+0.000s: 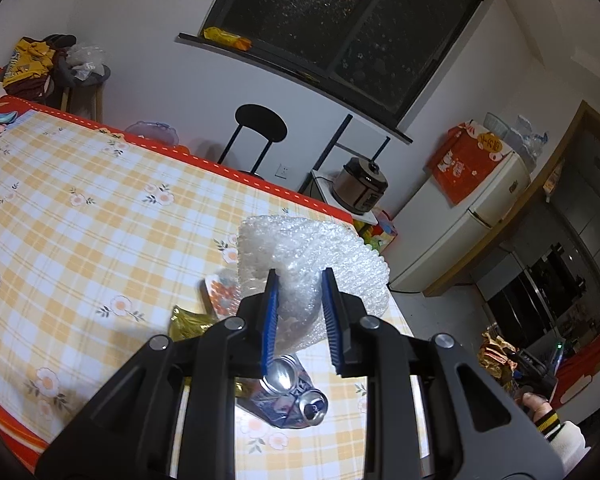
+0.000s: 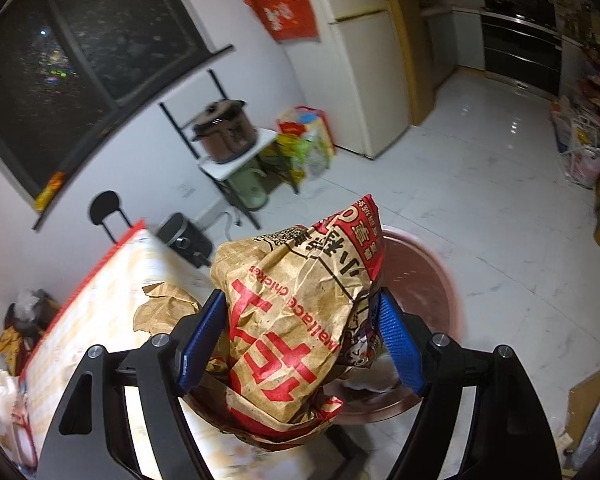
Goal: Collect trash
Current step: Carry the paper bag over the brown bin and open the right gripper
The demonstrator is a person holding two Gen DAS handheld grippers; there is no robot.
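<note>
one bubble wrap [image 1: 312, 256] in left gripper [image 1: 299, 280], one paper bag [image 2: 296, 320] in right gripper [image 2: 300, 300]

The bubble wrap [image 1: 300, 272] sits between the left fingers [image 1: 270, 312]. Below them a can [image 1: 290, 394] lies on the table [image 1: 80, 208]. The paper bag [image 2: 296, 320] is between the right fingers [image 2: 204, 340], the basin [image 2: 424, 280] behind it.
</note>
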